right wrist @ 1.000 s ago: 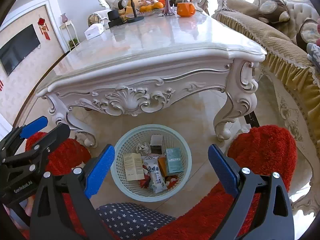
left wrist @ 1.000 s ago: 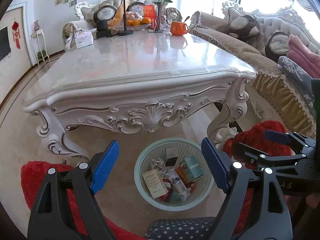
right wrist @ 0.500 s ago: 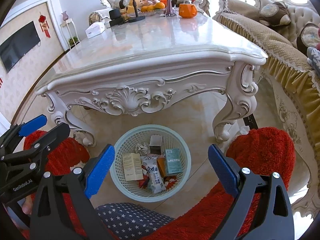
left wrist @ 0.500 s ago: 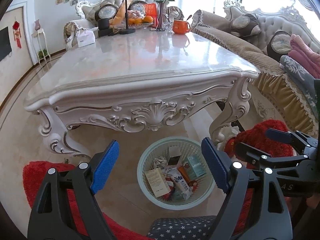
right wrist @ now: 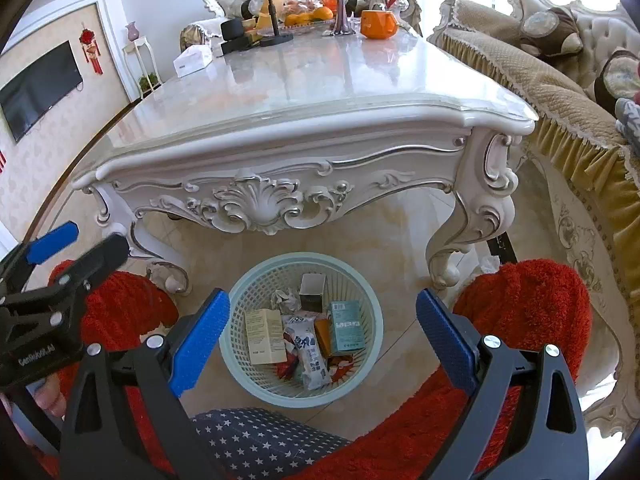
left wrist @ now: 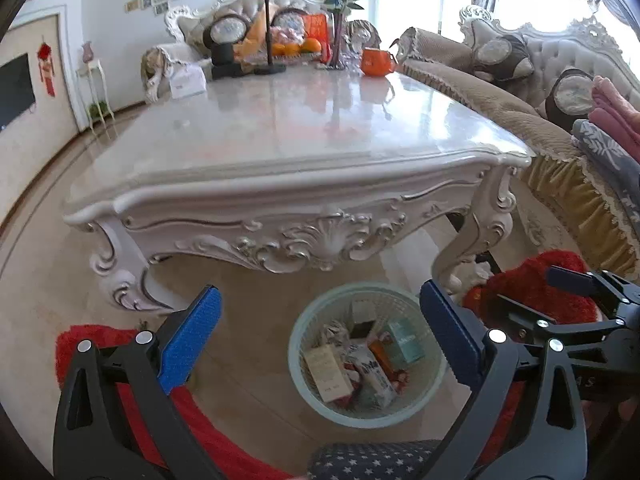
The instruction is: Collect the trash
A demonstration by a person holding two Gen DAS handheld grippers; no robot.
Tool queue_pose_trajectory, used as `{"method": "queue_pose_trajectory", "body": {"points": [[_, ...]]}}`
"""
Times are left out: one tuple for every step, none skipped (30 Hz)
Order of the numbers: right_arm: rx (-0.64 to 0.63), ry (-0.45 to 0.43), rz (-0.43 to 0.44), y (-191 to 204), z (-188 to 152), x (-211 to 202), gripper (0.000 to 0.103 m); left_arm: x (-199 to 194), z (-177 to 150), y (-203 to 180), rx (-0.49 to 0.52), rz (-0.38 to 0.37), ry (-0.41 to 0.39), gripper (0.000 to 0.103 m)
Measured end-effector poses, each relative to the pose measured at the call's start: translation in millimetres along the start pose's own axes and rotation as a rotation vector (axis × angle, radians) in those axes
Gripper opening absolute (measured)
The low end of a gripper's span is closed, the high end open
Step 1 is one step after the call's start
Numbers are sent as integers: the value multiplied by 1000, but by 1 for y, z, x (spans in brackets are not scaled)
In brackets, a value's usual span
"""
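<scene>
Pale-green basket (right wrist: 372, 304) on the floor near the table's front edge holds boxes (right wrist: 265, 336) and wrappers. Left gripper (left wrist: 320, 338) jaws have just been opening, now wide, empty; right gripper (right wrist: 322, 332) wide, empty. Collection looks finished; next find leftover trash. Table (right wrist: 304, 92) near half bare, cup (right wrist: 378, 23) and fruit far end.

"GenRobot.AI" on left gripper (right wrist: 52, 248)
</scene>
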State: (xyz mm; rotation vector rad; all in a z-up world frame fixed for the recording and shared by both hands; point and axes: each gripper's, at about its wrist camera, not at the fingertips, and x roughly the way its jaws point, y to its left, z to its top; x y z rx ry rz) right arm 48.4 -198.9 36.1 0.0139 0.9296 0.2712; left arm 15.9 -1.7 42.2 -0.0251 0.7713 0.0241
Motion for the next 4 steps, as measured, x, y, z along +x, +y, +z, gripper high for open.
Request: {"method": "queue_pose_trajectory", "body": {"points": [[2, 3, -1, 0, 0, 1, 90, 0, 0, 0, -1, -7, 1, 96], [3, 5, -2, 0, 0, 1, 90, 1, -1, -1, 0, -4, 1, 96], [3, 7, -4, 0, 0, 1, 90, 2, -1, -1, 2, 6, 4, 96], [2, 7, -6, 0, 0, 1, 90, 3, -2, -2, 8, 14, 9, 96]]}}
